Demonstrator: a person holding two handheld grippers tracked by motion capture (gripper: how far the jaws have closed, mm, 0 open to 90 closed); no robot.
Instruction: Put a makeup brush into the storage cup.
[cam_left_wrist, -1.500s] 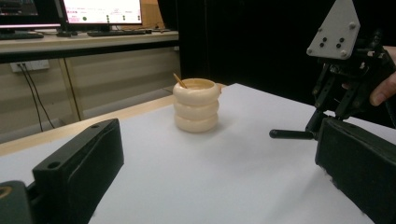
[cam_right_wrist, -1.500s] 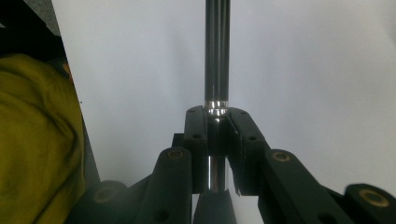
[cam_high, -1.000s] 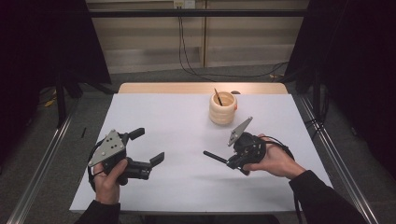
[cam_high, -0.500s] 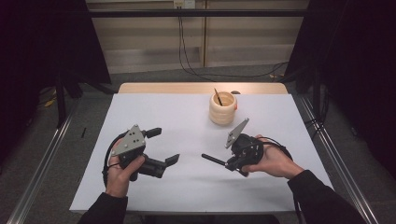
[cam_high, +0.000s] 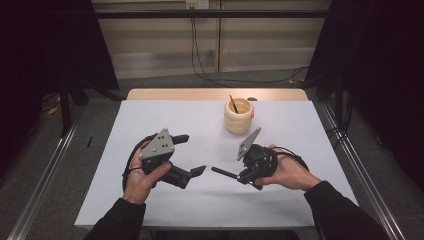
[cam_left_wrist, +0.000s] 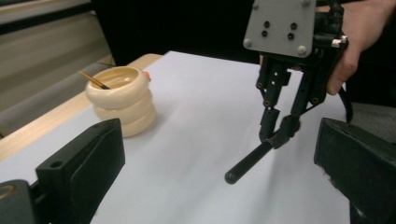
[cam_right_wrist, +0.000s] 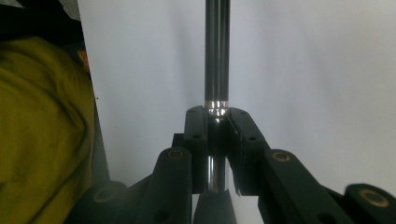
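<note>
A white table (cam_high: 150, 120) filled the middle of the high view, with a strip of bare wood showing along its far edge at the upper centre of the frame. On it, right of centre in the upper half, stood a cream ribbed pot (cam_high: 238, 116) with a thin dark stick (cam_high: 233, 104) leaning out of its mouth; in the left gripper view the same pot sat at the left, well apart from both claws.

The left claw (cam_high: 189, 154) lay at lower left of centre in the high view, held in the person's left hand (cam_high: 142, 172). Its jaws stood wide apart with nothing between them, and in the left gripper view they framed the scene at the two bottom corners.

The right claw (cam_high: 241, 176) lay at lower right of centre, held in the right hand (cam_high: 290, 170). Its jaws were closed around a slim black rod (cam_high: 224, 173), which stuck out toward the left claw, its tip just beside that claw's lower jaw. In the right gripper view the rod (cam_right_wrist: 217, 51) ran straight up from the clamped jaws, a silver band showing just above them.
</note>
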